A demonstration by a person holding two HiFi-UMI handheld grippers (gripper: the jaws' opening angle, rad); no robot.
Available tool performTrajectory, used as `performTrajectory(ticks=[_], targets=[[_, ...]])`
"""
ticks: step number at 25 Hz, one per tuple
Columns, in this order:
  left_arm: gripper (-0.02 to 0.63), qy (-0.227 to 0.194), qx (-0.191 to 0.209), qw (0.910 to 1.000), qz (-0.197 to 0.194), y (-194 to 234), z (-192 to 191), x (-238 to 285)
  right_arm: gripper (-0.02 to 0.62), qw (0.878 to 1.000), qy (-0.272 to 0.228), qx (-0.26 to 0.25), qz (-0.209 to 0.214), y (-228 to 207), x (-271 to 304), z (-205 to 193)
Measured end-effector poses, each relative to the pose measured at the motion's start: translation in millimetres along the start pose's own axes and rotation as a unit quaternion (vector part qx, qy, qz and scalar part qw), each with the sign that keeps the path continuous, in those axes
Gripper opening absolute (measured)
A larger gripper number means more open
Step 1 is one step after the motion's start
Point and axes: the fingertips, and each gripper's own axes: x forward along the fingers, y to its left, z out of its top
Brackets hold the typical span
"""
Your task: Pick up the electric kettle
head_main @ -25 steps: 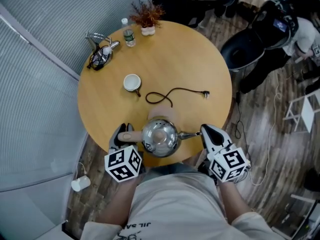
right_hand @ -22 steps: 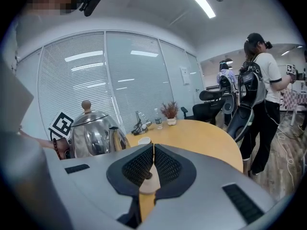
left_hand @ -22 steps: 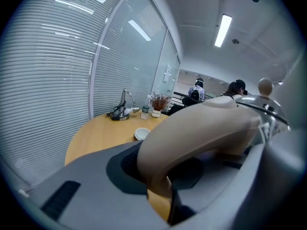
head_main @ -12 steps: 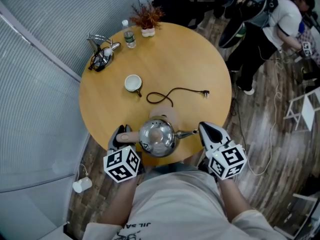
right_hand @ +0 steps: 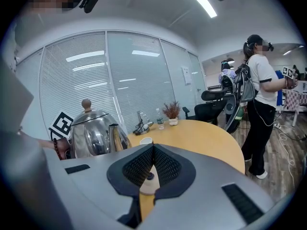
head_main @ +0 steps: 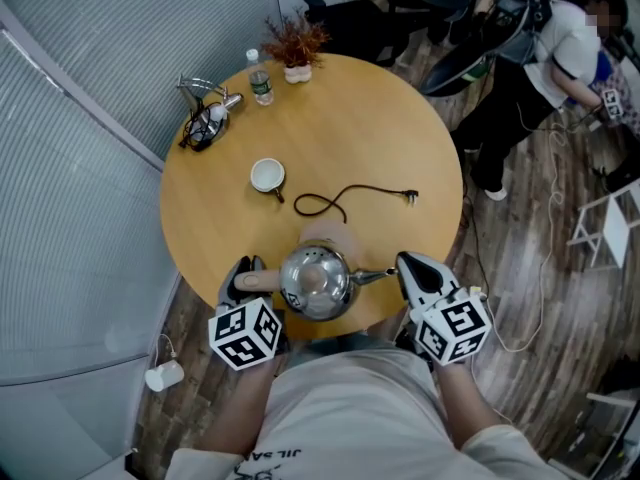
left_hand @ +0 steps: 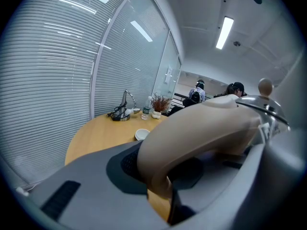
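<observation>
Well, the left claw (head_main: pixel 243 276) pinches the kettle (head_main: pixel 316 280) by its handle (left_hand: pixel 201 128) alone; the weight could twist it loose. The right claw (right_hand: pixel 146 169), pressed together, is empty.

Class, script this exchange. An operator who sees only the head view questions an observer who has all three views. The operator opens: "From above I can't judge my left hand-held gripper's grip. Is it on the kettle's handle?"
Observer: Yes. In the left gripper view the left hand-held gripper has its jaws closed on the beige kettle handle.
Operator: And the right one, by the spout?
Observer: The right gripper view shows the right hand-held gripper with its jaws shut together and nothing between them.
Operator: Where does the kettle sit for that gripper?
Observer: That view puts the electric kettle off to the left of the jaws, not between them.
</observation>
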Motion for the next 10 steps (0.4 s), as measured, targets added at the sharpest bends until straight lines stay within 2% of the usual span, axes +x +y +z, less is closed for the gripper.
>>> performTrajectory(ticks=[10], targets=[[0.072, -0.001, -0.003, 1.0, 0.001, 0.2, 1.7, -3.1, 0.032, 1.0, 0.009, -0.005, 0.003, 4.0, -1.5, -2.7]])
